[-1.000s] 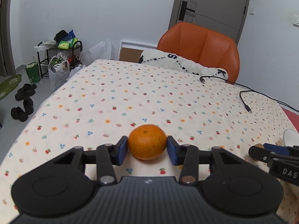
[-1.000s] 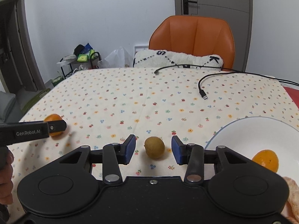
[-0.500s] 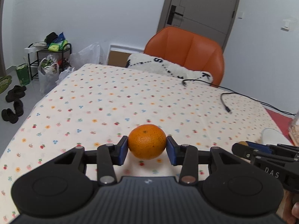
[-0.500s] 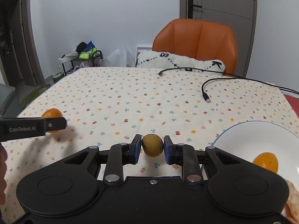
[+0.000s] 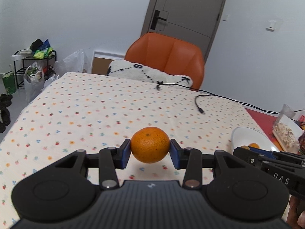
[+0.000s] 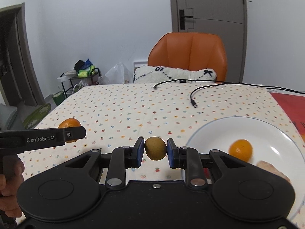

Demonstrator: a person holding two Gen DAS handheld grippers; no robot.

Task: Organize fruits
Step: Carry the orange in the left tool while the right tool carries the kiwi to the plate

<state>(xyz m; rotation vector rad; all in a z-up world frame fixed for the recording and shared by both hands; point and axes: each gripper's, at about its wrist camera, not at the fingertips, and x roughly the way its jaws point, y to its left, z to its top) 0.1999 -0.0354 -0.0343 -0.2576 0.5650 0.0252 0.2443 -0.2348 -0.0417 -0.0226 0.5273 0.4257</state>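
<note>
The left gripper [image 5: 150, 151] clamped an orange [image 5: 150, 145] above the flowered tablecloth [image 5: 95, 105], while the right gripper [image 6: 155, 152] pinched a brown fruit [image 6: 155, 148] just left of a white plate [image 6: 276, 133] holding another small orange [image 6: 240, 149].

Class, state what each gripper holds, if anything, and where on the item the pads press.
The left gripper holds the orange by its opposite sides. The right gripper holds the small brown fruit, likewise across its sides.
</note>
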